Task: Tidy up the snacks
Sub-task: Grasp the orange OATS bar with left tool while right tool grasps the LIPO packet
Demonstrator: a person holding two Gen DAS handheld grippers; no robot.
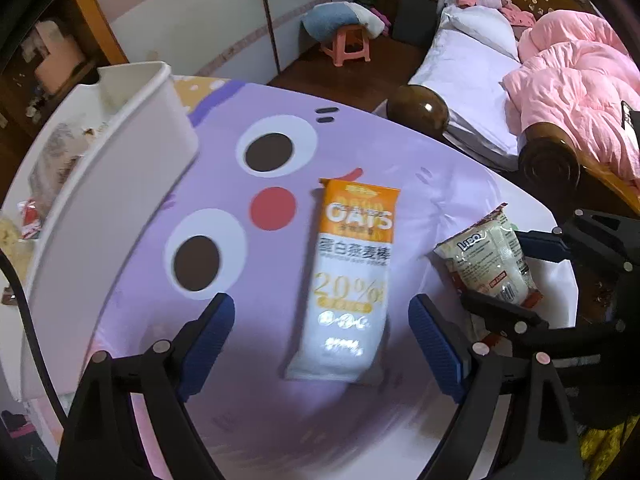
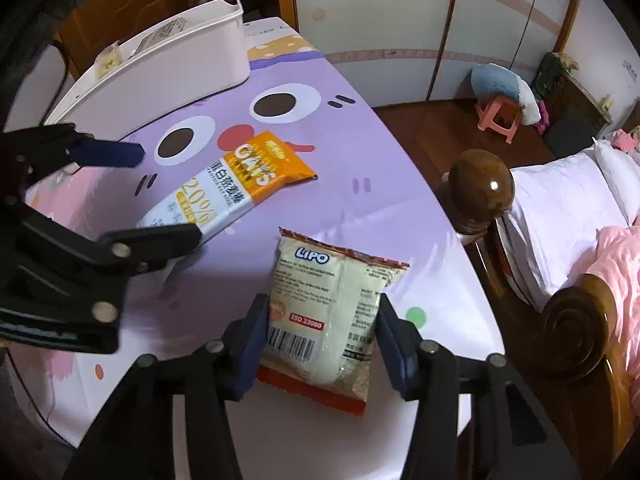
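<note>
An orange and white oats bar packet (image 1: 352,280) lies flat on the purple cartoon tablecloth (image 1: 248,128). My left gripper (image 1: 322,304) hangs just over it, open, one blue pad on each side of the packet with a clear gap to both. To its right lies a pale Lipo snack packet (image 2: 328,312) with red ends. My right gripper (image 2: 322,304) straddles its lower half, and both pads sit against the packet's sides. The right wrist view also shows the oats packet (image 2: 224,188) with the left gripper (image 2: 164,196) around it.
A white plastic bin (image 1: 120,184) holding several snacks stands at the table's left side, also seen far left in the right wrist view (image 2: 180,64). A wooden bed frame (image 2: 480,188) with pink bedding borders the table's right edge. A pink stool (image 1: 348,46) stands on the floor beyond.
</note>
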